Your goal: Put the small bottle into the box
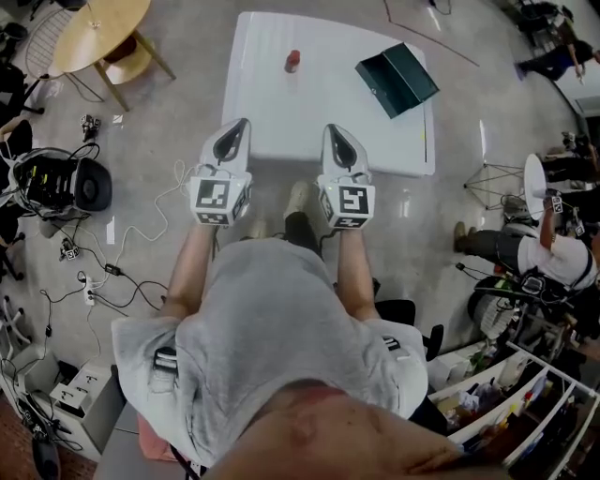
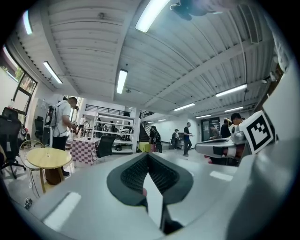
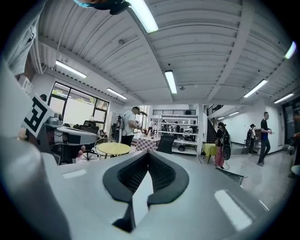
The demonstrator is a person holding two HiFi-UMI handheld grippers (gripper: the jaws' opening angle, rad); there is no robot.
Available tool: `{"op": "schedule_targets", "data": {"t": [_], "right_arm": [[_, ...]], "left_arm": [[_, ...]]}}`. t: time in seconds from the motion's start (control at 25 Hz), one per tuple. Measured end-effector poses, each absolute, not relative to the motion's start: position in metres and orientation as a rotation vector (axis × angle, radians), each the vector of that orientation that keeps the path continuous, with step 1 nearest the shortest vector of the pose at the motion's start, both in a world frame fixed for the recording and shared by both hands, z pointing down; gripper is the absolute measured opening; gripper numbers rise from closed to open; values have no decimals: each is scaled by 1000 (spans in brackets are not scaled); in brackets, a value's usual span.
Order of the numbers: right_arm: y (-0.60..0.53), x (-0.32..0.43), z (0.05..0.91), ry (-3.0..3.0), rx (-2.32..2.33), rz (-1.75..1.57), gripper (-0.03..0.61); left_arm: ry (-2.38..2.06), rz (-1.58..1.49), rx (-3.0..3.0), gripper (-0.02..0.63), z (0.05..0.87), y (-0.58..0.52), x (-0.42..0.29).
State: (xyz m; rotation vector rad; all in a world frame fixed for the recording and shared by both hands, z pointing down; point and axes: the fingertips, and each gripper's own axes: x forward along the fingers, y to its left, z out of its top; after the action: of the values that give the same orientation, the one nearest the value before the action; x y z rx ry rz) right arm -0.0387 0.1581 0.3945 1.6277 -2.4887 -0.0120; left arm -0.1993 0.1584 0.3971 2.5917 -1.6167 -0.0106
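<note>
The small red bottle (image 1: 292, 61) stands upright on the far middle of the white table (image 1: 281, 122). To its right, at the table's far right corner, lies the dark green box (image 1: 397, 80) with its lid open. Both grippers hang over the table's near edge, well short of the bottle and the box. My left gripper (image 1: 235, 128) is shut with its tips together and nothing in it. My right gripper (image 1: 337, 132) is shut and empty too. In the left gripper view the gripper (image 2: 148, 155) has its jaws meeting at the tip, as does the gripper (image 3: 148, 153) in the right gripper view.
A round wooden table (image 1: 98, 28) stands at the far left. Cables and black gear (image 1: 66, 183) litter the floor on the left. People (image 1: 534, 253) and a shelf (image 1: 525, 403) crowd the right side. A wire stand (image 1: 489, 180) sits right of the table.
</note>
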Motion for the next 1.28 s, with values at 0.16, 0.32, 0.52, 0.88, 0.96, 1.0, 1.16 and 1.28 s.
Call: {"op": "schedule_targets", "data": {"t": [0.16, 0.32, 0.52, 0.88, 0.96, 1.0, 1.16, 1.28], "right_arm": [[121, -26, 403, -2516, 1594, 37, 3], [84, -21, 419, -2536, 1514, 58, 3], [30, -23, 445, -2565, 1415, 111, 3], [-40, -33, 482, -2586, 1236, 215, 3], [-54, -35, 495, -2582, 1200, 229, 3], [-61, -36, 503, -2577, 1181, 236, 3], [-85, -40, 532, -2557, 1121, 268, 4], [-103, -44, 543, -2562, 1092, 273, 3]], "left_arm": [[-1645, 9, 2561, 11, 402, 127, -186], [-1696, 30, 2501, 12, 413, 93, -176], [-1741, 88, 2437, 12, 432, 46, -169], [-1820, 160, 2282, 12, 465, -4, -168], [-1838, 159, 2253, 12, 472, -16, -170], [-1847, 159, 2238, 12, 476, -21, -171], [-1866, 169, 2180, 12, 499, -40, -175], [-1877, 180, 2148, 12, 511, -51, -176]]}}
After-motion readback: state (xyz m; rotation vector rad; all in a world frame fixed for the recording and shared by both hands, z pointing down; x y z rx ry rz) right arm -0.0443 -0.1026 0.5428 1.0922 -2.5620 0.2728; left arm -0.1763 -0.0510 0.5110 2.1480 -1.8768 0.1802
